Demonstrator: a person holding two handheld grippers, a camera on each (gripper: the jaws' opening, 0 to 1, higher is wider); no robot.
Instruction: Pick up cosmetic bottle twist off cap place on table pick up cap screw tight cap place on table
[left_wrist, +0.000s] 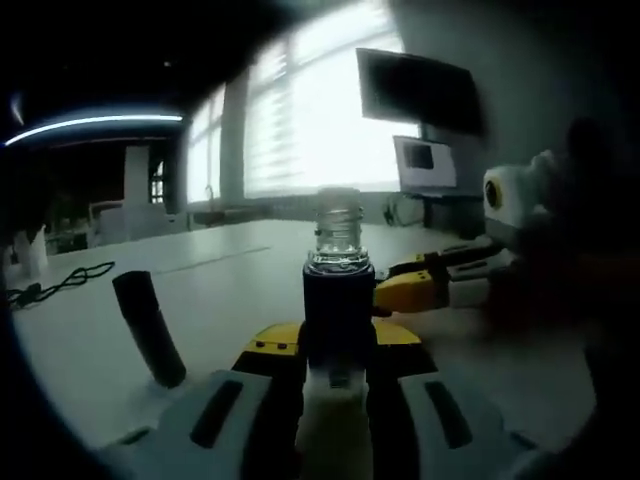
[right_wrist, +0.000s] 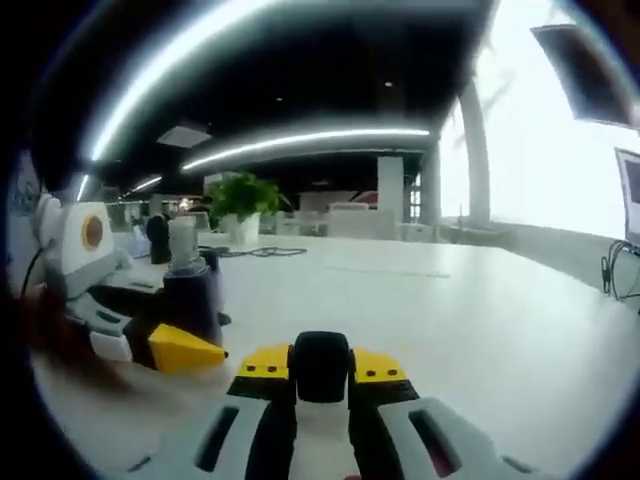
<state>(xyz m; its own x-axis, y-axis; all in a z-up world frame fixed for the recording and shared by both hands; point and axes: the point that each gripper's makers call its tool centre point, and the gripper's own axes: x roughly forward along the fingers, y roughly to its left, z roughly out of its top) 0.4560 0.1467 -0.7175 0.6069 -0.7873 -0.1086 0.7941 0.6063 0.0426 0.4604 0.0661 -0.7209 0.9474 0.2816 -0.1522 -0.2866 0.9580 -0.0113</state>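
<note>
My left gripper (left_wrist: 338, 352) is shut on the dark body of the cosmetic bottle (left_wrist: 338, 290), which stands upright. Its clear threaded neck (left_wrist: 338, 225) is bare, with no cap on it. The right gripper (left_wrist: 415, 290) reaches in from the right, its yellow tips close beside the bottle. In the right gripper view my right gripper (right_wrist: 320, 388) is shut on a small black cap (right_wrist: 320, 362). The bottle (right_wrist: 192, 285) sits to the left there, held in the left gripper (right_wrist: 172, 347), a short way from the cap.
A dark cylinder (left_wrist: 150, 328) stands tilted on the white table (left_wrist: 240, 290) left of the bottle. A black cable (left_wrist: 60, 283) lies at the far left. Monitors (left_wrist: 420, 95) stand at the back right. A potted plant (right_wrist: 243, 205) sits on the table's far side.
</note>
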